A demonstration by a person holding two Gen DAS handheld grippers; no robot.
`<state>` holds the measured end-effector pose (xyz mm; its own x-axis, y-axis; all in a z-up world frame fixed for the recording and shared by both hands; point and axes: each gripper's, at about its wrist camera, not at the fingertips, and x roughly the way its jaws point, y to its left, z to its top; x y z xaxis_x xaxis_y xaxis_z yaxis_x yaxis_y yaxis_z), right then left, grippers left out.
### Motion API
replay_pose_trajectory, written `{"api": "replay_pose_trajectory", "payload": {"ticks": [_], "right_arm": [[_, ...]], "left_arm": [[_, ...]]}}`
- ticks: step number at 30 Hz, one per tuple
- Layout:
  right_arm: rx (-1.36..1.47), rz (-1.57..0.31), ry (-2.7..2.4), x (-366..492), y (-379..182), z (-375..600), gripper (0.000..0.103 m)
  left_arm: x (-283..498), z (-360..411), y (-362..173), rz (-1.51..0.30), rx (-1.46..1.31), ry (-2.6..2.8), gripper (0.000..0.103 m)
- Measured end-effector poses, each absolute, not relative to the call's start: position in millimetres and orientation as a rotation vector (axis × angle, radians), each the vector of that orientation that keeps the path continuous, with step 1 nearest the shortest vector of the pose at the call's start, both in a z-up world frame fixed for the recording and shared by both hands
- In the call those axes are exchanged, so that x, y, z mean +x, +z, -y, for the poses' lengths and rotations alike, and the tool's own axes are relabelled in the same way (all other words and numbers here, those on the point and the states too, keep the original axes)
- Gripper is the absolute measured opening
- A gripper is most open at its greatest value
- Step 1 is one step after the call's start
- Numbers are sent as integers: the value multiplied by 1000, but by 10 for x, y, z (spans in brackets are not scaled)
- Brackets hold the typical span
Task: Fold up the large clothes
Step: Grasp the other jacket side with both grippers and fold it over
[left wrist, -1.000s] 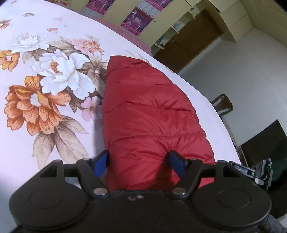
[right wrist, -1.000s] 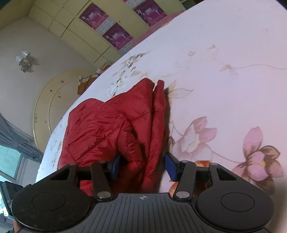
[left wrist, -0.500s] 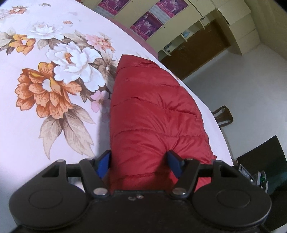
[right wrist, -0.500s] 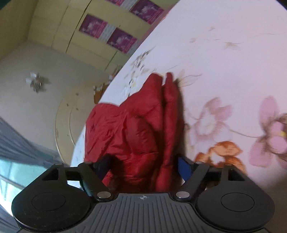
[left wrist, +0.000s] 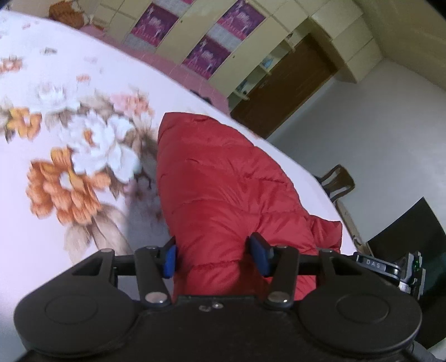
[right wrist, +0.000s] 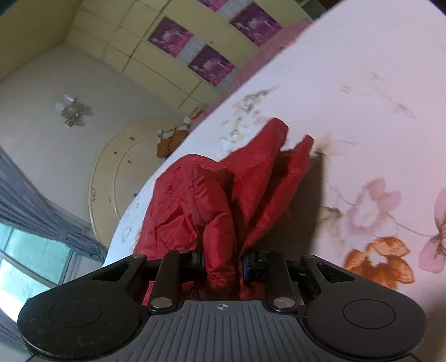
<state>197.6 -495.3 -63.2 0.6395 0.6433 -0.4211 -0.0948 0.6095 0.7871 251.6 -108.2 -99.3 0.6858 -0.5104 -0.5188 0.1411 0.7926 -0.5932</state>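
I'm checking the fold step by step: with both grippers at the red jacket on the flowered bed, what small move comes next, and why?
Probably lift both ends a little more, then carry them forward over the rest. The right gripper and left gripper have just been closing and now pinch the red jacket, whose far part lies on the flowered sheet.

Pale yellow cabinets (left wrist: 278, 39) line the far wall, purple posters (left wrist: 242, 19) set into their doors, a brown wooden door (left wrist: 290, 92) beside them. White walls here, a wooden chair (left wrist: 337, 181) by the flowered bedsheet (left wrist: 69, 139). Over in the right wrist view: a ceiling lamp (right wrist: 72, 110), grey curtains (right wrist: 36, 206), daylight in the window (right wrist: 30, 253).
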Motion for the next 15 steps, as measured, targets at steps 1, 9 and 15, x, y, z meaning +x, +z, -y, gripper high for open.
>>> {"api": "replay_pose_trajectory", "payload": {"ticks": [1, 9, 15], "right_arm": [[800, -755, 484, 1969, -576, 4892, 22], [737, -705, 513, 2064, -271, 4126, 22], [686, -707, 546, 2219, -135, 3150, 22]], "left_arm": [[2512, 1034, -951, -719, -550, -391, 51], [2518, 285, -714, -663, -551, -407, 51], [2520, -611, -629, -650, -564, -391, 51]]}}
